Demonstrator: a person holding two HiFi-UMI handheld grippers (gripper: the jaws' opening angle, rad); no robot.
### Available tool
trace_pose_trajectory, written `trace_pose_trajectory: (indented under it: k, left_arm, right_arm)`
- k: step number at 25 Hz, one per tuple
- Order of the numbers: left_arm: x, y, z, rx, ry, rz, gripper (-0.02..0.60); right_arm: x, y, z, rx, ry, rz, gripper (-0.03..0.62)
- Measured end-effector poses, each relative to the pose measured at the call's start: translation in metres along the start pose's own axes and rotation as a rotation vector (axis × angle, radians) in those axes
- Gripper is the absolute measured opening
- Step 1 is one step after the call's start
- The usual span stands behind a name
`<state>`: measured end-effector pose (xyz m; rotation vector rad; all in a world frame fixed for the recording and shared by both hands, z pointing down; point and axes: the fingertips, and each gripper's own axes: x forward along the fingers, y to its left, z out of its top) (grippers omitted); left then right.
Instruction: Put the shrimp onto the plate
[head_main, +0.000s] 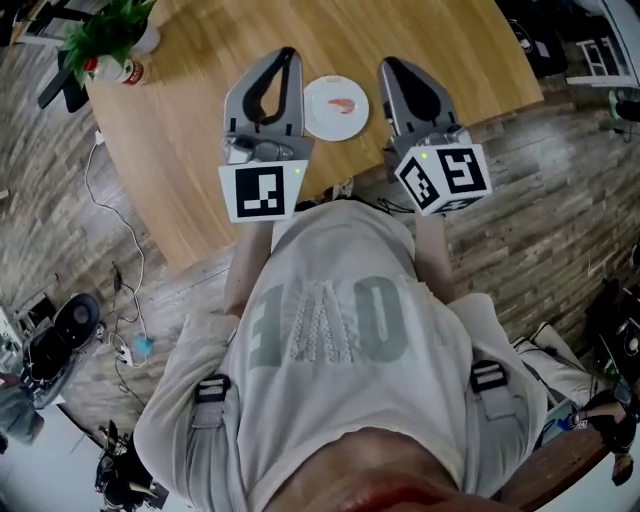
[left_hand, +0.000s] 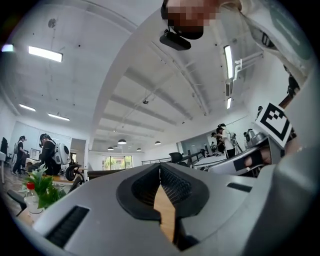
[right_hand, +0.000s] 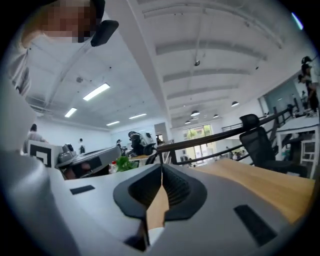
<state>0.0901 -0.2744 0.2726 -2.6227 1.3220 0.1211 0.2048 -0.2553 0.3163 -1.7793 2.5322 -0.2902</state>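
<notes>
A pink shrimp (head_main: 343, 103) lies on a small white plate (head_main: 322, 120) on the wooden table (head_main: 180, 130), in the head view. My left gripper (head_main: 288, 52) rests just left of the plate and my right gripper (head_main: 388, 64) just right of it, both pointing away from me over the table. In the left gripper view the left gripper (left_hand: 160, 169) has its jaws together with nothing between them. The right gripper (right_hand: 161, 170) in its own view also stands shut and empty. Neither gripper view shows the plate or the shrimp.
A potted green plant (head_main: 105, 35) and a red-capped bottle (head_main: 128, 70) stand at the table's far left corner. The table's near edge runs just in front of my body. Cables (head_main: 120, 250) lie on the floor to the left. An office chair (right_hand: 260, 142) stands beyond the table.
</notes>
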Motion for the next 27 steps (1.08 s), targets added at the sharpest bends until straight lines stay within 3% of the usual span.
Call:
trace_pose_trajectory:
  k: [6,27]
  left_arm:
    - [0.000,-0.014,0.001,0.018,0.008,-0.034,0.010]
    - [-0.002,-0.020,0.004,0.016,0.006,-0.039,0.010]
  right_arm:
    - [-0.024,-0.003,-0.017,-0.041,0.015,-0.114,0.020]
    - [-0.036,-0.002,-0.018,-0.099,0.034,-0.130,0.020]
